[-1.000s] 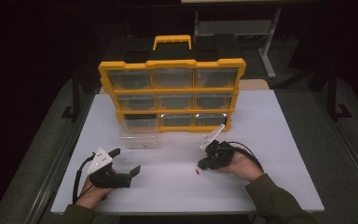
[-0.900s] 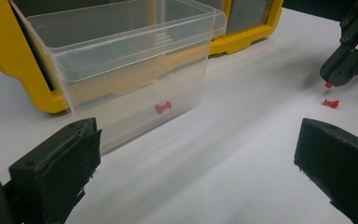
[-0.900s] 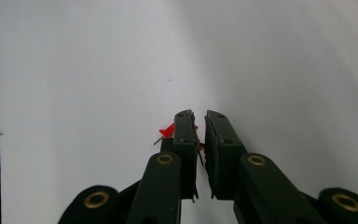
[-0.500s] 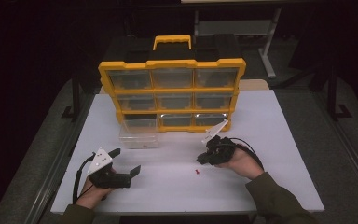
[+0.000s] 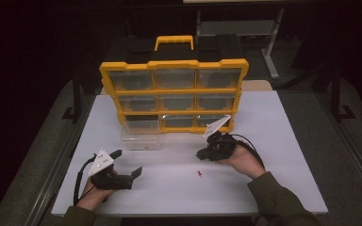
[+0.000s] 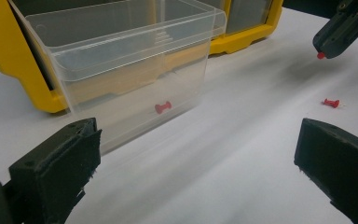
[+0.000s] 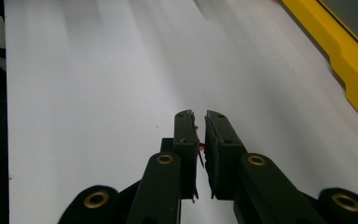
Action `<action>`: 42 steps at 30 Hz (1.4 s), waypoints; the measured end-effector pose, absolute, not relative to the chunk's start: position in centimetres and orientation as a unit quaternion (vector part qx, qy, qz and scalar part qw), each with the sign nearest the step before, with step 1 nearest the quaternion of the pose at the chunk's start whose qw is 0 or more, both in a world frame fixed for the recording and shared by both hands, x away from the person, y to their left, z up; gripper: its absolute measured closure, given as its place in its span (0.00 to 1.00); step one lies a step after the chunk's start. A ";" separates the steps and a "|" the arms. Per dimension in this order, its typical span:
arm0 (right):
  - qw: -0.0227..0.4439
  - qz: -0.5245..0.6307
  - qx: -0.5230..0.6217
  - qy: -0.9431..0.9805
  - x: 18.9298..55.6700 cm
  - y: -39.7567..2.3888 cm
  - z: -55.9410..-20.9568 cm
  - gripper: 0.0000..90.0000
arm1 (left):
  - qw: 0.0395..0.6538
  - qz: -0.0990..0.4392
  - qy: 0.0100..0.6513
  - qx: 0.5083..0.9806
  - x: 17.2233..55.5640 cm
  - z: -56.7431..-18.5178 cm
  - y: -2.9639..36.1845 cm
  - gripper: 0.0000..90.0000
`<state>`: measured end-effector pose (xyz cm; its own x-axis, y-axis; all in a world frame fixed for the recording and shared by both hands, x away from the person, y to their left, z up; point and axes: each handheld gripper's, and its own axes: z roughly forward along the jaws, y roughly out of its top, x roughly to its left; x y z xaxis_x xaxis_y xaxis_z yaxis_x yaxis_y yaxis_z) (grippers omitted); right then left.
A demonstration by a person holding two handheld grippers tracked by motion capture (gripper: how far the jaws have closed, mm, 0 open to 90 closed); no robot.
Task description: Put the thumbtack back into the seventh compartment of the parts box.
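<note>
White table (image 5: 273, 141): red pushpin (image 7: 198, 145) pinched between right tongs (image 7: 200, 122).

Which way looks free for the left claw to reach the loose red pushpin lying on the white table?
Probably yes. The left claw is open and holds nothing, and bare white table lies between it and the loose pushpin. The right claw, shut on another pushpin, hangs just beyond and could crowd it.

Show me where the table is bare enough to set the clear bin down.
Free: the white table to the right of the right gripper, and the near strip between the left gripper and the loose pin. Crowded: the back, where the yellow organizer stands with the clear bin against its front, one pin inside.
</note>
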<state>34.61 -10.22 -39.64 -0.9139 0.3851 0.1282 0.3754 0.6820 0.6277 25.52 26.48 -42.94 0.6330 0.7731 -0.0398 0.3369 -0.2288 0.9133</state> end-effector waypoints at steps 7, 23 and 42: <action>0.009 0.345 0.202 0.917 34.8 -9.7 -39.1 0.92 | 0.500 0.218 0.368 0.753 25.5 -43.0 26.5 0.00; 0.012 0.353 0.198 0.914 35.1 -8.8 -38.1 0.92 | 0.501 0.217 0.365 0.754 25.5 -42.9 26.5 0.00; 0.016 0.365 0.196 0.910 36.0 -7.3 -37.1 0.92 | 0.503 0.217 0.376 0.747 25.6 -42.9 26.5 0.00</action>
